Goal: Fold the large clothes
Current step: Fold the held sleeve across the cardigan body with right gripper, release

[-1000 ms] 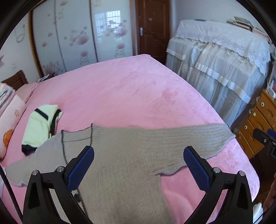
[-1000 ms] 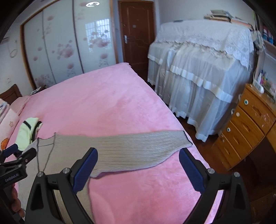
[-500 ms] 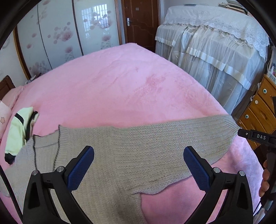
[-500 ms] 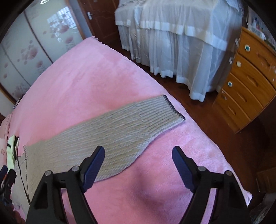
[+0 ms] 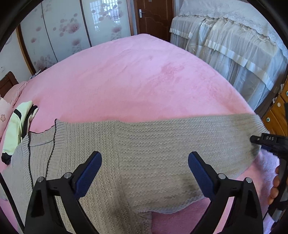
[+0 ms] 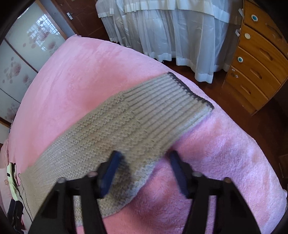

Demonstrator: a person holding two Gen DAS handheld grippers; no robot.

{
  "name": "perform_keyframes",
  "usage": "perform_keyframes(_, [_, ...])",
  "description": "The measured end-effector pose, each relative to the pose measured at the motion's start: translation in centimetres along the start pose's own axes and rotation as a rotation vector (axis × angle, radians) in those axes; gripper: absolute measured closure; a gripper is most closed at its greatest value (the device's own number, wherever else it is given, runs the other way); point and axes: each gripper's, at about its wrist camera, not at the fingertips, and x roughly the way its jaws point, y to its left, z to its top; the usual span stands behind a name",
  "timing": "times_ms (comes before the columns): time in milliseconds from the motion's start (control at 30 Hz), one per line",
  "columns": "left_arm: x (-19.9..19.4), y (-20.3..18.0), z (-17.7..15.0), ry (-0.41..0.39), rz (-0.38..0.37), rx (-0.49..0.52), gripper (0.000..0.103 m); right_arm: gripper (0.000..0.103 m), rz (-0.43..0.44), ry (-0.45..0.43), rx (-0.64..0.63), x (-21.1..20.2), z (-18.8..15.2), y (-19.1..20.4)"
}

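L gripper (image 5: 144, 162): jaws wide, closing over sweater (image 5: 144, 144) | R gripper (image 6: 144, 165): jaws closing astride sleeve edge (image 6: 144, 171)

**Around the pink bed**

A pink plush bedspread (image 5: 136, 77) fills the scene. A pale yellow garment (image 5: 15, 129) with black trim lies at its left edge. Far left stands a flowered sliding wardrobe (image 5: 72, 27), beside a brown door (image 5: 154, 16). White lace drapery (image 5: 234, 41) covers furniture right; wooden drawers (image 6: 257, 59) stand near it.
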Motion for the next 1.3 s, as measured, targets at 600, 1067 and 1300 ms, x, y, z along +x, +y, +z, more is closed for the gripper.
perform_keyframes(600, [-9.3,22.4,-7.1,0.036,0.121,-0.178,0.007,0.093,0.472,-0.156,-0.585,-16.3,-15.9,26.1])
perform_keyframes(1067, [-8.3,26.0,-15.0,0.081,-0.056,-0.152,0.007,0.056,0.288,0.018,-0.828,-6.9,-29.9,29.6])
perform_keyframes(1300, [-7.2,21.6,-14.1,0.075,-0.166,-0.136,0.007,0.049,0.351,-0.024,-0.736,-11.9,-29.5,24.4])
